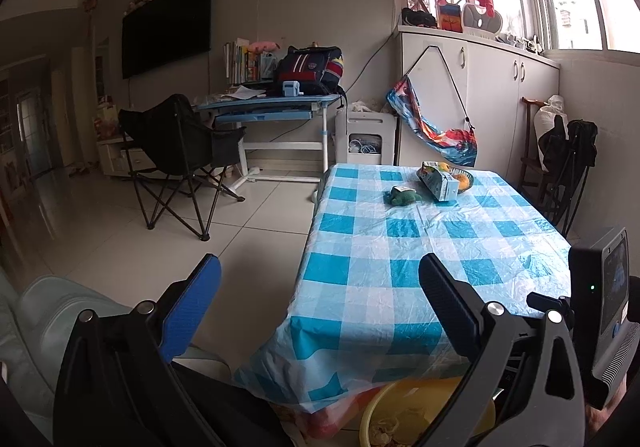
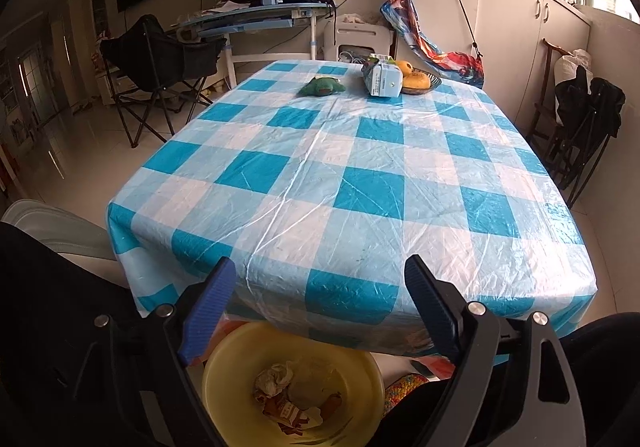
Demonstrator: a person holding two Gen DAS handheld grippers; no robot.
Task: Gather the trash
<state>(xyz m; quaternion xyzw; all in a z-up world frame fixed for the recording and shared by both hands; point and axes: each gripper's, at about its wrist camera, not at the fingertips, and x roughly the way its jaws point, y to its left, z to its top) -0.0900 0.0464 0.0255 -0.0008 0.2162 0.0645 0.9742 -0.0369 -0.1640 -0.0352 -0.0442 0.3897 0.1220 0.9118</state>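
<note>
A yellow basin [image 2: 224, 379] sits below the table's near edge and holds crumpled paper [image 2: 276, 377] and wrappers [image 2: 296, 413]. My right gripper [image 2: 318, 277] hangs above it, jaws wide apart, nothing between them. My left gripper [image 1: 320, 273] is open too and empty, over the table's near left corner; the basin [image 1: 400, 403] shows at the bottom of its view. On the blue-and-white checked tablecloth [image 2: 360, 175], at the far end, lie a green plush toy [image 2: 322, 86], a tilted carton [image 2: 382, 77] and a dish of oranges [image 2: 418, 81].
A black folding chair [image 1: 176, 151] stands on the tiled floor left of the table, with a blue desk [image 1: 272, 103] behind it. White cabinets [image 1: 492, 87] line the right wall, and a dark folded chair [image 1: 568, 163] is beside the table. A pale seat [image 2: 52, 227] is at near left.
</note>
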